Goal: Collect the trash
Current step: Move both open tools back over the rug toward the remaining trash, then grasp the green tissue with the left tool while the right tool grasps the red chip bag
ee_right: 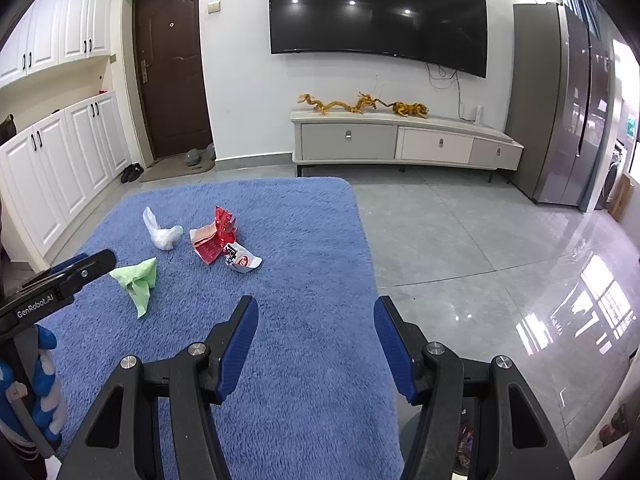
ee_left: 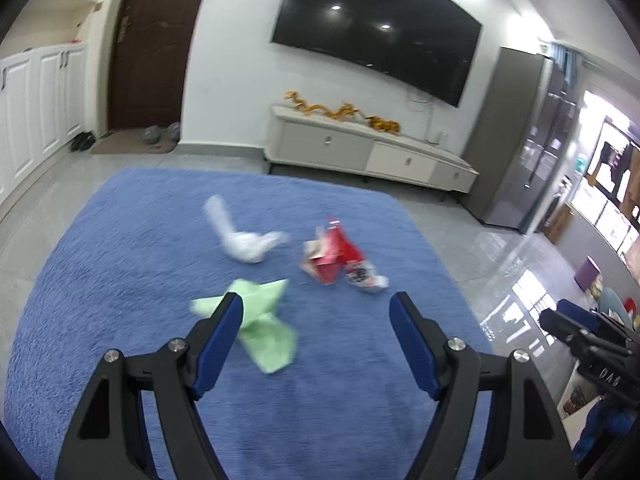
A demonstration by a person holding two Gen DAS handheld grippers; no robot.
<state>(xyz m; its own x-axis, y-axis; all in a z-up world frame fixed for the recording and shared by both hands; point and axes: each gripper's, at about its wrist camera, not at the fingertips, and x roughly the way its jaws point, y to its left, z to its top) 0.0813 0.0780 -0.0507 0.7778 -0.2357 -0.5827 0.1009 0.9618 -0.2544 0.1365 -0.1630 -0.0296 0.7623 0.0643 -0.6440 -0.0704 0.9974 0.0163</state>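
Note:
Three pieces of trash lie on a blue rug (ee_left: 120, 280) (ee_right: 304, 240): a crumpled green paper (ee_left: 260, 320) (ee_right: 138, 280), a white plastic bag (ee_left: 244, 240) (ee_right: 162, 234) and a red and white snack wrapper (ee_left: 340, 256) (ee_right: 220, 240). My left gripper (ee_left: 316, 304) is open and empty, held above the rug with its left finger over the green paper; it also shows in the right wrist view (ee_right: 80, 266). My right gripper (ee_right: 314, 308) is open and empty above the rug's right edge, well short of the trash; it also shows in the left wrist view (ee_left: 568, 320).
A low TV cabinet (ee_right: 400, 144) with golden figurines stands at the far wall under a wall TV (ee_right: 376, 12). White cupboards (ee_right: 52, 160) line the left. A grey fridge (ee_right: 568, 104) stands at right. Glossy tile floor (ee_right: 480, 260) surrounds the rug.

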